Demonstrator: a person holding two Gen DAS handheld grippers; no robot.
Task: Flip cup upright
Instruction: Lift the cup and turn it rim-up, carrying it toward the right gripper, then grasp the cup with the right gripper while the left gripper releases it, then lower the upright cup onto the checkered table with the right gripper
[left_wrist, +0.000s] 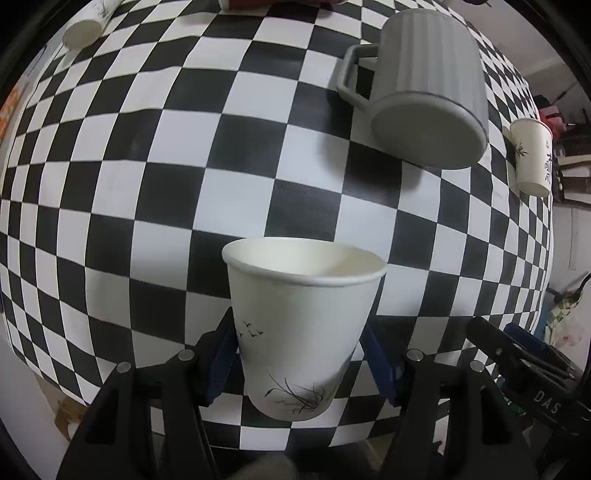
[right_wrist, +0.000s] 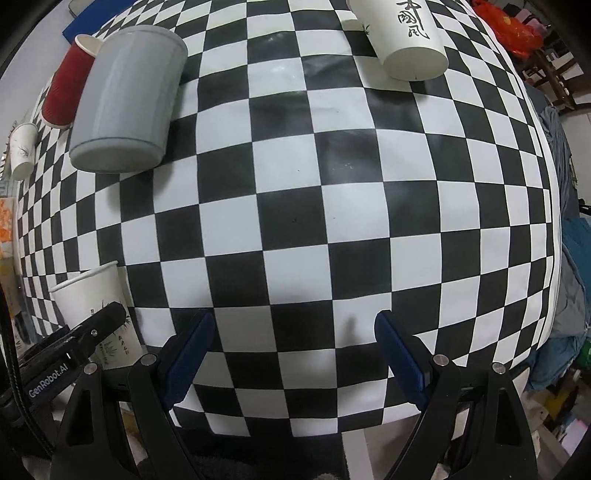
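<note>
Item 1, far left: a white paper cup (right_wrist: 23, 151) lies mouth-down beside a red ribbed cup (right_wrist: 66, 88), also inverted; neither is attended to.

Item 2, near left: a printed paper cup (left_wrist: 303, 325) is seen upright, mouth up, between the blue pads (left_wrist: 221, 354) of the left gripper (left_wrist: 301, 356). The pads sit just beside or against its wall; a firm pinch cannot be told. This cup is judged already turned, with release outstanding.

Item 3, centre: a grey mug (left_wrist: 421, 88) rests inverted on the checkered tablecloth (right_wrist: 325, 206).

Item 4, near right: the right gripper (right_wrist: 293, 354) is held spread wide, nothing between.

Item 5, far right: a lettered paper cup (right_wrist: 406, 40) is shown inverted, judged still to be turned.
</note>
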